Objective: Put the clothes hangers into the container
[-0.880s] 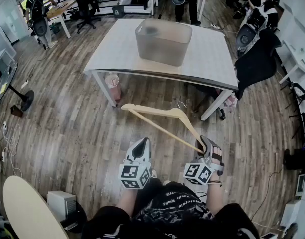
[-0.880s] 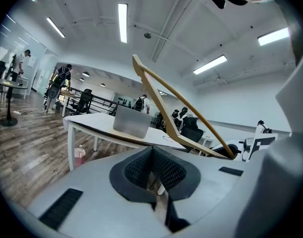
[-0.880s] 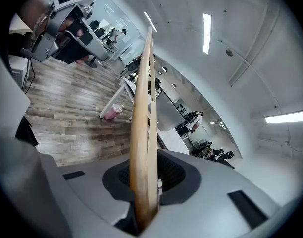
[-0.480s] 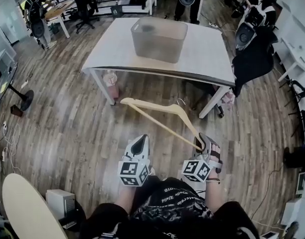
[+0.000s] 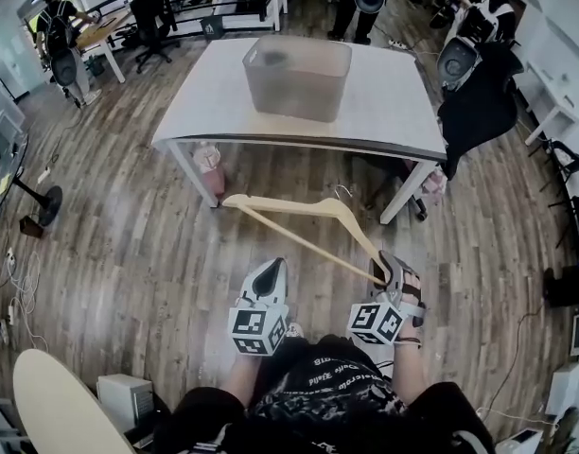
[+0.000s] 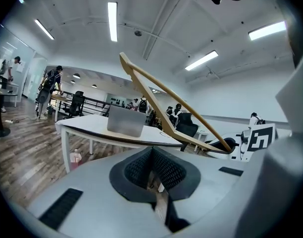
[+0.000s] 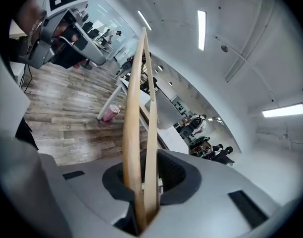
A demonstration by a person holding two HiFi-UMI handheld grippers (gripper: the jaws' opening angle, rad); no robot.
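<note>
Head view: a pale wooden hanger point(image 5: 299, 218), a slim triangle, juts over the plank floor from the right gripper point(image 5: 384, 272), its wire hook barely visible. The frosted grey container point(image 5: 297, 76) sits on a white table point(image 5: 394, 112), well apart.

Left gripper view: the left gripper's point(image 5: 271, 272) ribbed black pads point(image 6: 136, 168) are pressed together, empty.

Right gripper view: jaws pinch the hanger's corner, its tip buried between them.

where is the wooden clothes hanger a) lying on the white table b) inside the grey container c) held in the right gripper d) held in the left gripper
C: the right gripper is shut on one end of the pale wooden clothes hanger.
</note>
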